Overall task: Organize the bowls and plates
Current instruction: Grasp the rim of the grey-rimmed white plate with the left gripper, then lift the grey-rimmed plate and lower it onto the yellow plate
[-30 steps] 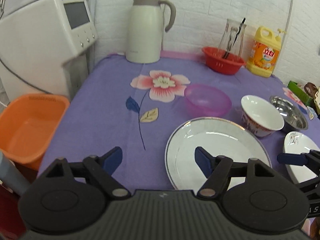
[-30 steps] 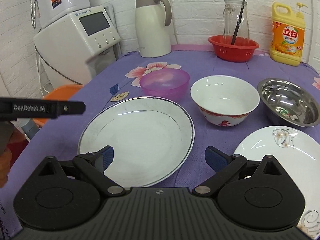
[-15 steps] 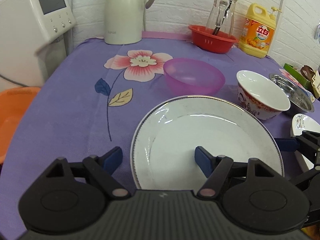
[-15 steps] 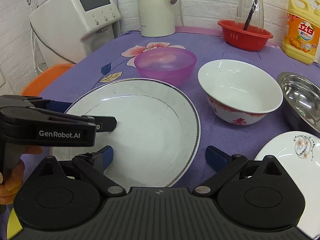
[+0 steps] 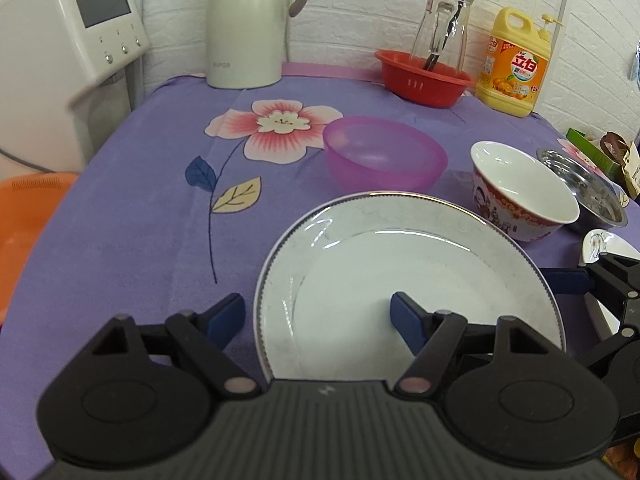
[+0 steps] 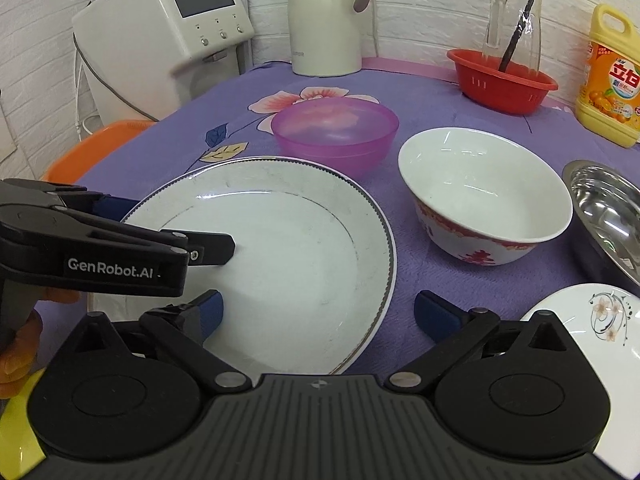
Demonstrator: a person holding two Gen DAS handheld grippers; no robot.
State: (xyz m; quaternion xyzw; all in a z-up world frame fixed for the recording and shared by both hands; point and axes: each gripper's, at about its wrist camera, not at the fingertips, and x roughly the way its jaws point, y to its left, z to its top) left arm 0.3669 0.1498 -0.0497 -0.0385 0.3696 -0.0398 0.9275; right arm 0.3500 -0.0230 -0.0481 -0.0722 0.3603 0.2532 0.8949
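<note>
A large white plate (image 5: 420,272) (image 6: 280,256) lies on the purple tablecloth. My left gripper (image 5: 318,316) is open and straddles the plate's left rim, one finger over the plate, one outside. My right gripper (image 6: 316,312) is open and straddles the plate's right rim. Behind stand a pink plastic bowl (image 5: 384,156) (image 6: 334,130), a white and red ceramic bowl (image 5: 524,196) (image 6: 480,192) and a steel bowl (image 5: 588,192) (image 6: 608,212). A small flowered plate (image 6: 592,320) lies at the right.
A white thermos jug (image 5: 248,24), a red basket with a glass jar (image 5: 424,76) and a yellow detergent bottle (image 5: 514,64) stand at the back. A white appliance (image 6: 168,32) and an orange basin (image 5: 24,216) are off the table's left edge.
Both grippers have moved forward and closer to the large plate. The left gripper now reaches over its left rim and the right gripper over its right rim. Both stay open.
</note>
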